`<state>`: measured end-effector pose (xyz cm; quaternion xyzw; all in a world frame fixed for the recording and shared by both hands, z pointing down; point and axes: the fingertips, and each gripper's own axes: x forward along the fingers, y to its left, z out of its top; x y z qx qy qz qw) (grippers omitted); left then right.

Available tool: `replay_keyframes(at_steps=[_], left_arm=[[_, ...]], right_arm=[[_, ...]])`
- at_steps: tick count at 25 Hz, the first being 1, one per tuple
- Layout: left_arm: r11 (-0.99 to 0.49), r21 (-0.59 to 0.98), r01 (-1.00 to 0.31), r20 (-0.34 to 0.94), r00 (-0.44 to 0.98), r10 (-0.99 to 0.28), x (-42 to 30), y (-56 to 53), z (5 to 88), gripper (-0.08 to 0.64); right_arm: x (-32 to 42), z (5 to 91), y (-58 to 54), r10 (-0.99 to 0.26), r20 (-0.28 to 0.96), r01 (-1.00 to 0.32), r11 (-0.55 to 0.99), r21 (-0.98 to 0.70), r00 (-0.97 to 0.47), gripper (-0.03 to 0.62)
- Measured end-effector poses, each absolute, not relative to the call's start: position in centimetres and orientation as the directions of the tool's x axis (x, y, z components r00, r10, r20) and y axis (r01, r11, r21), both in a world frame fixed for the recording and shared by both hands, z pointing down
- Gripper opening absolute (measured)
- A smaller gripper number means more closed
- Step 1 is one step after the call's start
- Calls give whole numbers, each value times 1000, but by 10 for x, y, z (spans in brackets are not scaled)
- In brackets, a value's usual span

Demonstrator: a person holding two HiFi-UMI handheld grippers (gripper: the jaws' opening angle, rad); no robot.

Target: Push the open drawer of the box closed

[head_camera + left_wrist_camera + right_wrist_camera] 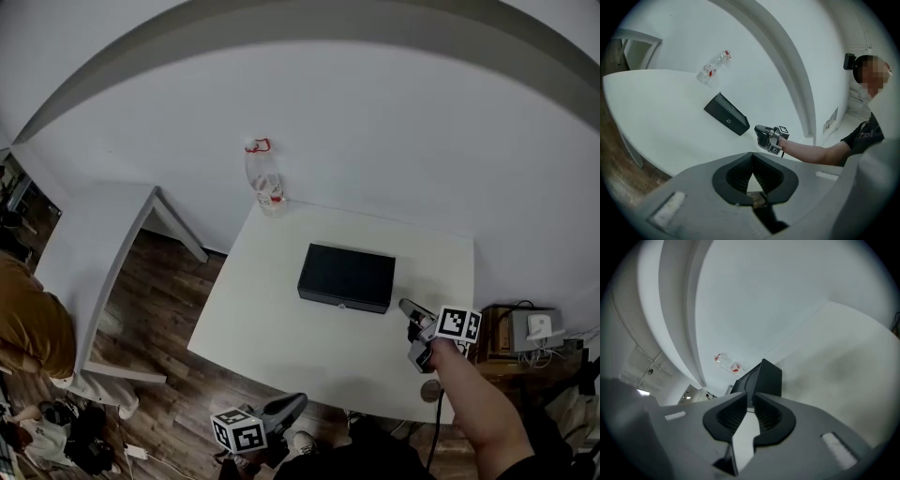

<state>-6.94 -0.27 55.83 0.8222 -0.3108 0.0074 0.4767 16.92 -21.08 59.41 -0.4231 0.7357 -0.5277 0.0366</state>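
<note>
A flat black box [347, 277] lies on the white table [281, 323], its front face toward me and flush, with no drawer standing out. My right gripper [414, 330] hovers by the box's front right corner, apart from it, jaws a narrow gap apart and empty. In the right gripper view the box [761, 378] sits just beyond the fingertips [750, 397]. My left gripper [292, 405] hangs below the table's near edge, off the tabletop, shut on nothing. The left gripper view shows its closed tips [752, 154], the box [726, 120] and the right gripper [765, 137].
A clear plastic bottle [267, 183] with a red label lies at the table's far edge against the wall. A second grey table [94, 244] stands to the left, with a person in orange [28, 328] beside it. A low wooden stand with devices [534, 333] is at the right.
</note>
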Motion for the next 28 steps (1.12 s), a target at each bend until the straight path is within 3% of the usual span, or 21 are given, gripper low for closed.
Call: replay_keyframes(at_steps=[2,13,28], left_arm=[[-362,791,-493,282,820,-498,-78,15,550,2],[-421,835,-353,161,890,-427,-108,85,525,2],[-468,842,-266,92,928,-362,-120,125,507,2]], right_arm=[[161,586,-185,-658,377,-577,108,-810,-652,5],[56,512,-6,-601,137,-364,274,-890,-787,3],[-32,487,152,-553,79,-309,336,-890,-829,3]])
